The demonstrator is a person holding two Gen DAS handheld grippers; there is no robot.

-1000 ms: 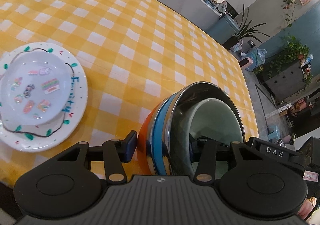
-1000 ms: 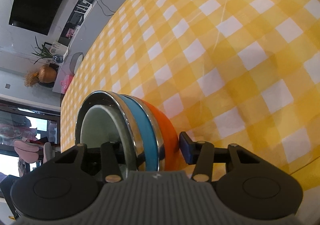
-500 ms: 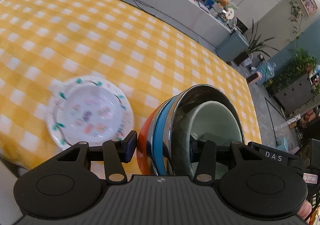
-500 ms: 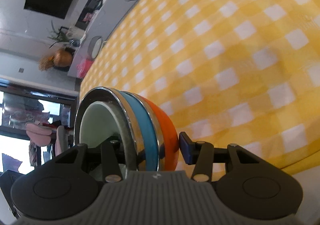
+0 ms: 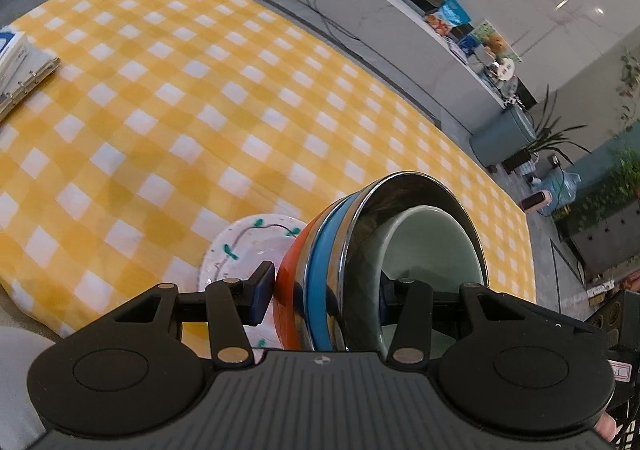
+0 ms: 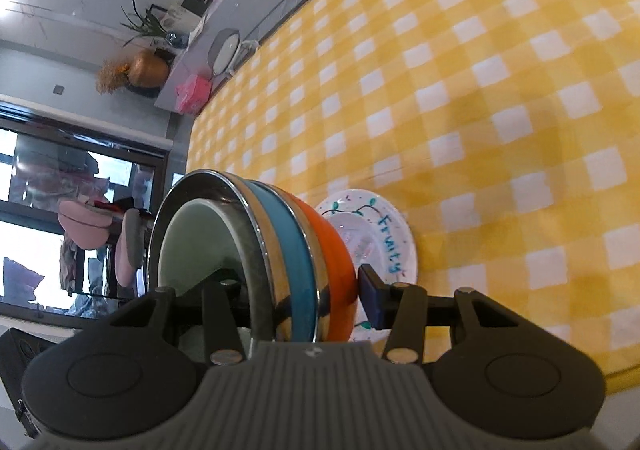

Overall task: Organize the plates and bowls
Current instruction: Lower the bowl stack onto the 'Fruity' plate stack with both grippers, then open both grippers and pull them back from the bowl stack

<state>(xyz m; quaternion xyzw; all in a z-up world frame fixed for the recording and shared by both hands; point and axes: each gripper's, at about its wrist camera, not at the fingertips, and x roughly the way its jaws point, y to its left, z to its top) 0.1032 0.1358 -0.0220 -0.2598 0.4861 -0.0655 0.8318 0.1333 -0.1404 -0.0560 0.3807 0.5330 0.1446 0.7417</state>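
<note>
A nested stack of bowls [image 5: 320,278], orange outermost, then blue and steel, with a pale green one innermost [image 5: 432,250], is held between both grippers above the table. My left gripper [image 5: 324,298] is shut on the stack's rim on one side. My right gripper [image 6: 296,294] is shut on the rim on the other side; the stack shows there too [image 6: 288,246]. Just beyond and below the stack lie white decorated plates [image 5: 248,250], a smaller one on a larger, seen also in the right wrist view [image 6: 384,238]. The bowls hide much of them.
The table has a yellow and white checked cloth [image 5: 200,110]. A ring binder [image 5: 20,70] lies at its far left. A long grey counter [image 5: 380,14] runs behind the table. The table's front edge is near the plates [image 6: 600,374].
Both grippers have lifted the bowl stack and carried it toward the plates, which now sit right behind the stack. The grip on the bowls is unchanged.
</note>
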